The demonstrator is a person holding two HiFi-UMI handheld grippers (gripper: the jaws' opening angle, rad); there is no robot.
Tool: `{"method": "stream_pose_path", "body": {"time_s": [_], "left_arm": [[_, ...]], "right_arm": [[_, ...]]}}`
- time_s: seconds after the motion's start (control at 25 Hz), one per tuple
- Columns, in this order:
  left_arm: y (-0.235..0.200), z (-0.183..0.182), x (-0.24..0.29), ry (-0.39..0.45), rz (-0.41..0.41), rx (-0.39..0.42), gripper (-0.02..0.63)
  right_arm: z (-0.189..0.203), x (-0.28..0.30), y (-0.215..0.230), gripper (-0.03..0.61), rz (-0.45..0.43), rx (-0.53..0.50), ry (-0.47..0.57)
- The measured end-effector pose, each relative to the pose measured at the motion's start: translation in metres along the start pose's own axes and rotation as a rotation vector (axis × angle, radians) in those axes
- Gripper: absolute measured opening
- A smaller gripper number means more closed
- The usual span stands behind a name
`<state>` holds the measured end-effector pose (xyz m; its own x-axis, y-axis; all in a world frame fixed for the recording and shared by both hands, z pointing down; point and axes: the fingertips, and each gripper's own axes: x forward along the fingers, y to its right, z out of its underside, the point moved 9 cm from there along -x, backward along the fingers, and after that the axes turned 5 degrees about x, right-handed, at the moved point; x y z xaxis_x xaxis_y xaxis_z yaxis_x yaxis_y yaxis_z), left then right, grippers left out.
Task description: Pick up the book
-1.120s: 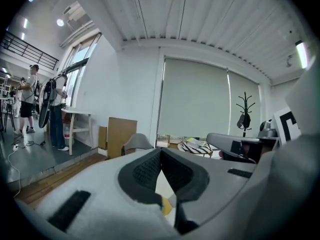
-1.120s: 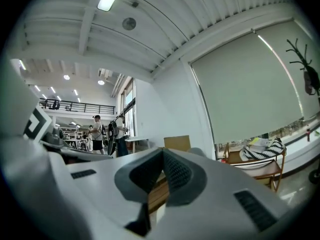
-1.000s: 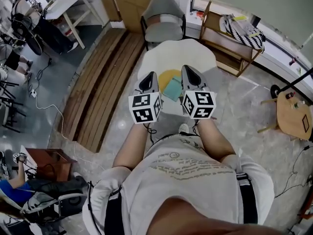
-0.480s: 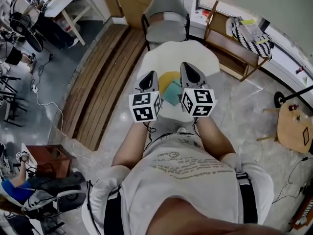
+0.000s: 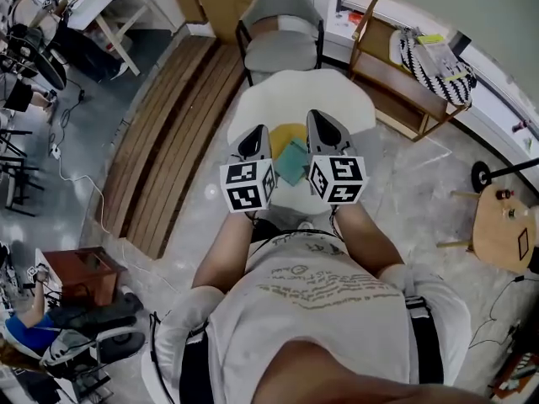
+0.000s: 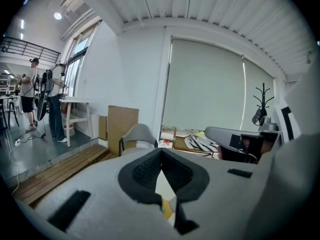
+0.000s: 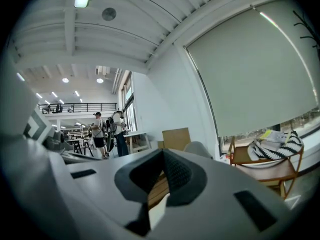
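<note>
**Teal book waits between my two closed jaws**

On the round white worktop [image 5: 337, 99] at frame centre, my left hand-held gripper [image 5: 257, 135] and right hand-held gripper [image 5: 323, 124], both pinched shut and empty, flank the teal book [image 5: 294, 162] lying below them. Neither is clearly nearer.

No words or numbers can be read. The print on the person's shirt [image 5: 324, 289] is too blurry, and the cubes [image 5: 247, 186] show only black-and-white squares.

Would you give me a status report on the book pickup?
Left gripper, right gripper shut, empty. Book on table, untouched. Yellow item beside it.
</note>
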<state>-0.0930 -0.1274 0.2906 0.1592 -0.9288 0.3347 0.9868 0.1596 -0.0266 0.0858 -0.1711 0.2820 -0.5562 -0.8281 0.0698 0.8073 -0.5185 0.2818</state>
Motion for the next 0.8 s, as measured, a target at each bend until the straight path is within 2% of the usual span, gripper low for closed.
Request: {"method": "stream_pose_path", "body": {"time_s": [0.16,0.52,0.64,0.8], "left_arm": [[0.0,-0.006,0.022,-0.008,0.034,-0.004,0.02],[-0.019,-0.022,0.078,-0.021,0.181,0.059,0.02],[-0.029,-0.025,0.096,-0.041,0.226,0.052,0.02],[-0.038,-0.014,0.118,-0.092,0.335,0.023,0.02]], "right_arm": [[-0.003,0.011,0.013,0.027,0.029,-0.005,0.0],[-0.007,0.039,0.028,0.028,0.177,0.006,0.027],[-0.01,0.049,0.03,0.028,0.218,-0.001,0.033],[0.0,0.061,0.034,0.028,0.289,0.012,0.0]]}}
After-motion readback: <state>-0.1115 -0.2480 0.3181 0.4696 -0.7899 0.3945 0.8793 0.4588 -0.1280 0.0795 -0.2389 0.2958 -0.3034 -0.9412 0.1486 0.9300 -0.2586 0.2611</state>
